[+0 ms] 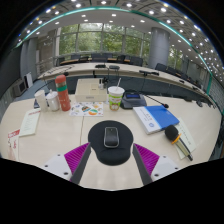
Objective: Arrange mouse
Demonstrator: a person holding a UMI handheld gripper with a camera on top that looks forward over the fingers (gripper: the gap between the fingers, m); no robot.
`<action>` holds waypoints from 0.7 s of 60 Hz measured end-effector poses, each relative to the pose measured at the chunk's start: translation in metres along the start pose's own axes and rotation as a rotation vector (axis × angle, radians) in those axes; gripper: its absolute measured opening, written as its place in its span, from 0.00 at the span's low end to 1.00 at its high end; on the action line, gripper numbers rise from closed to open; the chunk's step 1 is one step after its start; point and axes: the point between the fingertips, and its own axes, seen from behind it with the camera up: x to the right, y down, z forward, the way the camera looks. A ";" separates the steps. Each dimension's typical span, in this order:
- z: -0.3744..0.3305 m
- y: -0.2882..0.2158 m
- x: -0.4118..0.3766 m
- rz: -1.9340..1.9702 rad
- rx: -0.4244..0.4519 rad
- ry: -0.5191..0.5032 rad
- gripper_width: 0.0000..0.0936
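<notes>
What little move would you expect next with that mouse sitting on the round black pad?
Probably ease the gripper forward and close its open fingers on the mouse. The mouse lies on the round black pad just ahead of the fingertips, roughly centred between them, and nothing touches it yet, so a short straight advance should bracket it.

The gripper (111, 163) has two pale fingers (72, 162) bearing magenta pads (146, 157) on their inner faces.

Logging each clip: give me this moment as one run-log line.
tongs: open | mouse: on round black pad, just ahead of tongs, untouched | beyond: paper cup, blue notebook | grasp: not yet
</notes>
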 end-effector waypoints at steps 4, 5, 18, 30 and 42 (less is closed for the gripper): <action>-0.041 0.007 -0.002 0.007 0.010 -0.012 0.91; -0.051 0.009 -0.002 0.010 0.013 -0.014 0.91; -0.166 0.049 0.006 0.012 0.049 -0.007 0.91; -0.234 0.084 0.007 -0.018 0.072 -0.025 0.91; -0.273 0.098 0.008 -0.023 0.093 -0.045 0.91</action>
